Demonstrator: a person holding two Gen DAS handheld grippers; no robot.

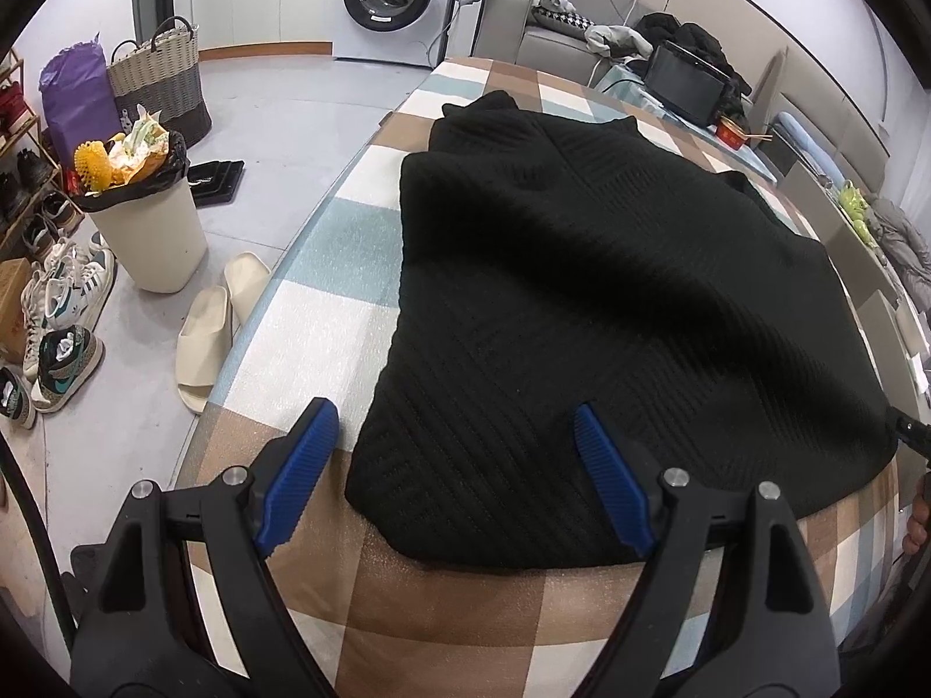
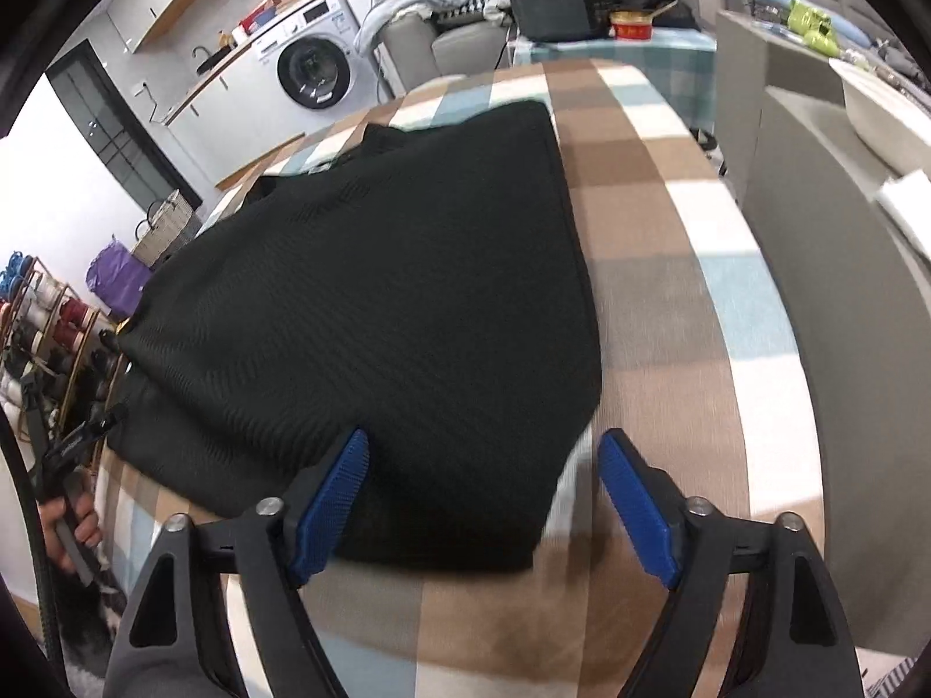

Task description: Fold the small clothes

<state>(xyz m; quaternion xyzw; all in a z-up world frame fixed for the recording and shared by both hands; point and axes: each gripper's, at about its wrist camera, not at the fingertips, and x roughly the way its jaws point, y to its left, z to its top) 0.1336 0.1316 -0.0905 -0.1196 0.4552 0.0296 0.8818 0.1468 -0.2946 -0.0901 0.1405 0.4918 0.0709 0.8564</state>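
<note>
A black ribbed knit garment [image 1: 582, 302] lies flat on the checked tablecloth [image 1: 326, 291]. My left gripper [image 1: 454, 424] is open, its blue pads [image 1: 302, 465] straddling the garment's near left corner, just above it. In the right wrist view the same garment [image 2: 378, 302] fills the middle. My right gripper [image 2: 483, 453] is open over the garment's near right corner, one pad over the cloth and one over the tablecloth [image 2: 669, 302]. Neither gripper holds anything.
Left of the table are a full white bin [image 1: 145, 221], slippers [image 1: 215, 320], sneakers [image 1: 64, 314], a woven basket [image 1: 157, 81] and a washing machine [image 1: 390, 0]. A sofa with clothes and a dark screen [image 1: 686, 81] stand beyond the far edge. Grey cabinets [image 2: 814, 232] stand at the right.
</note>
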